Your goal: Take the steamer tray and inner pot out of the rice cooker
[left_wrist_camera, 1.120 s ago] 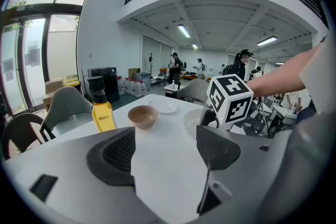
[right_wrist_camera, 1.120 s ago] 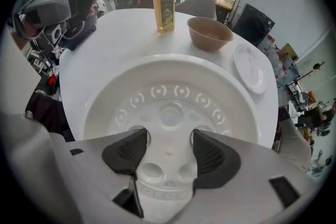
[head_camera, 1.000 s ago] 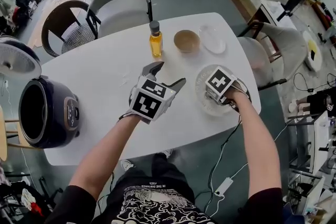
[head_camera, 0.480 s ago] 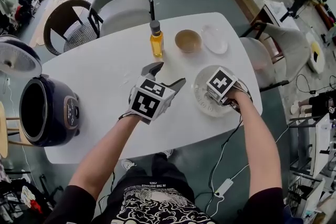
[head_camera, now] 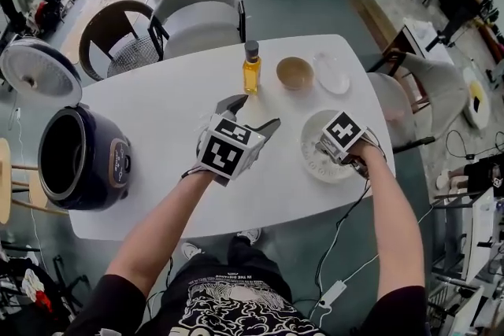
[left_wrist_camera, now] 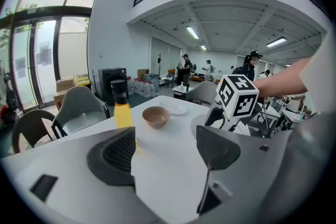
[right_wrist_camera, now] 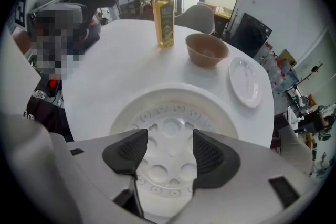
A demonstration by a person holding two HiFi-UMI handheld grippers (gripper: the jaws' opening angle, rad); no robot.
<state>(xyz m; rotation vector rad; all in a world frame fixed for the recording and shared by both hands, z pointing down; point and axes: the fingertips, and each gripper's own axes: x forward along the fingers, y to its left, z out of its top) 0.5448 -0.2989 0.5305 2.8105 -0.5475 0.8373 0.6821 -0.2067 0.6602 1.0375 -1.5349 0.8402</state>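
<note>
The white steamer tray (head_camera: 315,160) lies flat on the white table (head_camera: 157,114) at the right, its holed bottom plain in the right gripper view (right_wrist_camera: 173,113). My right gripper (right_wrist_camera: 169,152) points steeply down just above it, jaws open, with nothing between them. The dark rice cooker (head_camera: 94,169) stands at the table's left end with its lid (head_camera: 41,73) up. Its inside (head_camera: 61,157) is dark, and I cannot make out the inner pot. My left gripper (head_camera: 253,112) hovers open and empty over the table's middle (left_wrist_camera: 165,152).
An oil bottle (head_camera: 251,68), a brown bowl (head_camera: 295,73) and a small white plate (head_camera: 331,73) stand along the far side of the table. Chairs (head_camera: 197,8) stand behind the table and at its right end. Bare tabletop lies between cooker and left gripper.
The head view has shifted, so the cooker and its lid show more fully. Both grippers keep about the same places over the table, slightly higher. The tray has not moved.
</note>
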